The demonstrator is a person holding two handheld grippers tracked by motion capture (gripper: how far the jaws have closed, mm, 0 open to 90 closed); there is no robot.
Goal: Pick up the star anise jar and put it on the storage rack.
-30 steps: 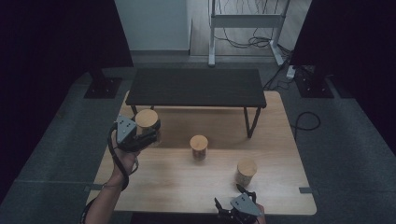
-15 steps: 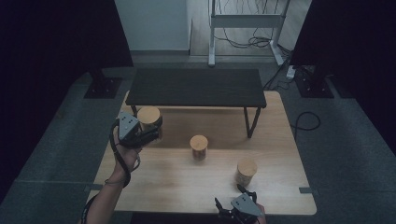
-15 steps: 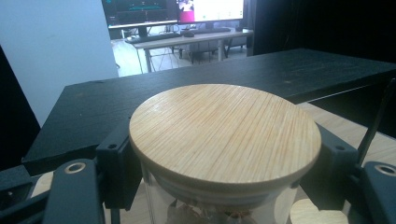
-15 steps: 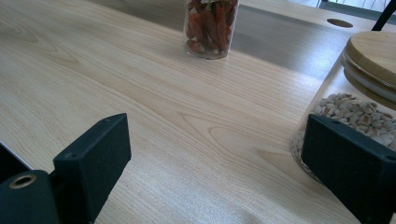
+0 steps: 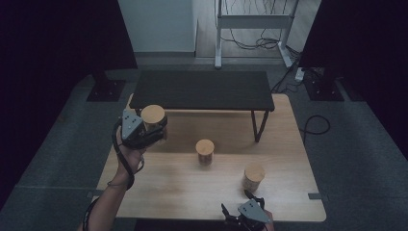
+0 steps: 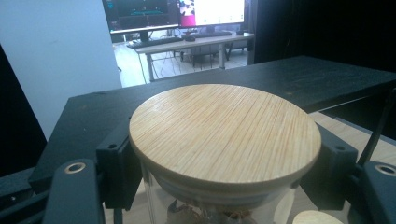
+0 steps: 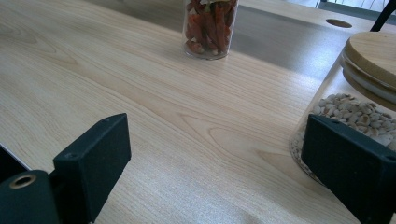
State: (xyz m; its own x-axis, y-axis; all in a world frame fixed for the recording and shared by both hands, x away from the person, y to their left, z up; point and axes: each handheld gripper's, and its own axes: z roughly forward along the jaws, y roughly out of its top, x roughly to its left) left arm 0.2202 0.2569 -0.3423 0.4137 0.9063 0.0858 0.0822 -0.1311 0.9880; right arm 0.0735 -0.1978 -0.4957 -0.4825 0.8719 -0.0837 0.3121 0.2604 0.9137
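Left gripper (image 5: 153, 130), clamped on round bamboo-lidded glass jar (image 5: 153, 117), sits slightly nearer the black shelf (image 5: 202, 90), perhaps higher

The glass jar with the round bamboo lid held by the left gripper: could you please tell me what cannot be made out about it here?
- Contents of the glass jar with the round bamboo lid: left gripper view, cut off by the bottom edge; brownish bits only.
- Its base, and whether it is on the light wooden table: high view, hidden by the left gripper.
- Jar body: high view, too small and dim.
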